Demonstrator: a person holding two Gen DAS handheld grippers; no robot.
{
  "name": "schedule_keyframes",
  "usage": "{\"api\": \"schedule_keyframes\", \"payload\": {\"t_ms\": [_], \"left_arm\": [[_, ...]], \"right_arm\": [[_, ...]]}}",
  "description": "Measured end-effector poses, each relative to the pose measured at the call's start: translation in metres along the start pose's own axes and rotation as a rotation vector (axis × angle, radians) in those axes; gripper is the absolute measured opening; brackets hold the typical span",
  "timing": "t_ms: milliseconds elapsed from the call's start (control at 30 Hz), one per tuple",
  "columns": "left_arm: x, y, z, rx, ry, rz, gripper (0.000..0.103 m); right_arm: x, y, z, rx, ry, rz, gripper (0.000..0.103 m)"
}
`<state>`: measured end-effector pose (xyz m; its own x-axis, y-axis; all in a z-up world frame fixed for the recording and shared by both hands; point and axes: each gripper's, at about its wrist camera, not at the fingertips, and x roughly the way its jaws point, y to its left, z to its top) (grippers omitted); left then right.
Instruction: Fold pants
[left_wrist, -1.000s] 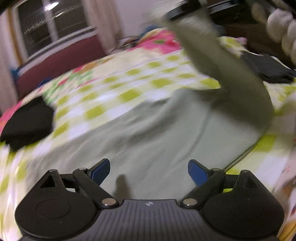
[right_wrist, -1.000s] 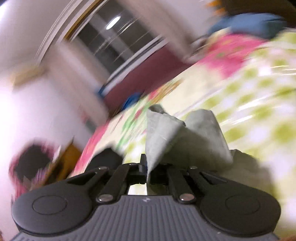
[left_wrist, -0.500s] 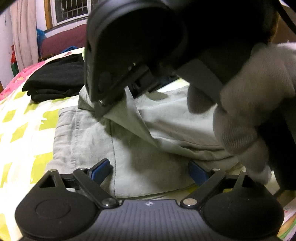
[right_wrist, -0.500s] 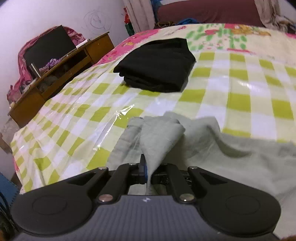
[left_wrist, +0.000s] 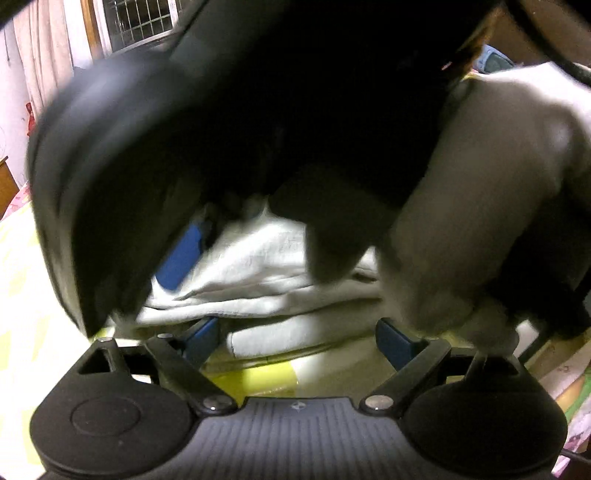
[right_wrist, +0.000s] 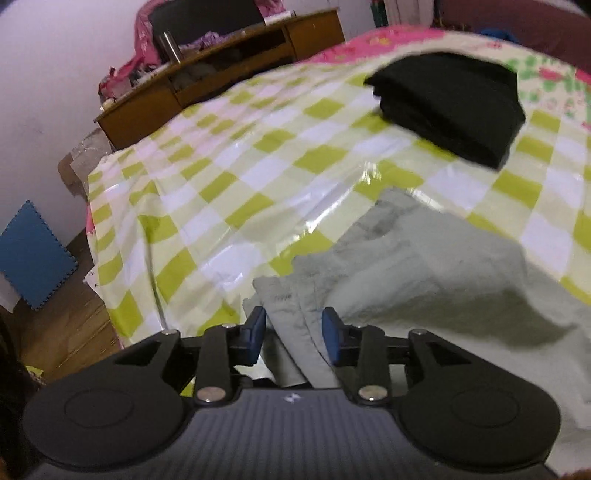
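Checked bedspread (right_wrist: 258, 177) in lime and white under glossy plastic, pale grey pants (right_wrist: 436, 280) folded on its near part.

Wooden desk (right_wrist: 221, 74) cluttered along the far wall, blue foam mat (right_wrist: 33, 254) on the floor, barred window (left_wrist: 136, 22) and curtain beyond; folded black garment (right_wrist: 454, 107) lying well apart from the pants. No legible writing anywhere. Right gripper (right_wrist: 293, 334) just been opening, pads now clear of the pants edge lying between them. Left gripper (left_wrist: 295, 336) spread wide over the folded stack, pinching nothing, view largely blocked by the other tool and a white-gloved hand (left_wrist: 498, 206).
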<state>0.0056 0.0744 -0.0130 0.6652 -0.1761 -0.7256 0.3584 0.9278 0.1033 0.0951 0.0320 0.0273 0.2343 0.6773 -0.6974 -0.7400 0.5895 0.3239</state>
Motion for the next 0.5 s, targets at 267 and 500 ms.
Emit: {"api": "schedule_keyframes", "payload": {"t_ms": [267,500], "left_arm": [[-0.023,0.002,-0.009,-0.035,-0.063,0.019,0.103],[-0.04,0.014,0.001,-0.061,-0.173,0.053,0.103]], "right_arm": [[-0.072,-0.044,-0.024,0.152,-0.156,-0.158,0.044],[-0.134,-0.117,-0.082,0.419,-0.195,-0.398,0.045]]}}
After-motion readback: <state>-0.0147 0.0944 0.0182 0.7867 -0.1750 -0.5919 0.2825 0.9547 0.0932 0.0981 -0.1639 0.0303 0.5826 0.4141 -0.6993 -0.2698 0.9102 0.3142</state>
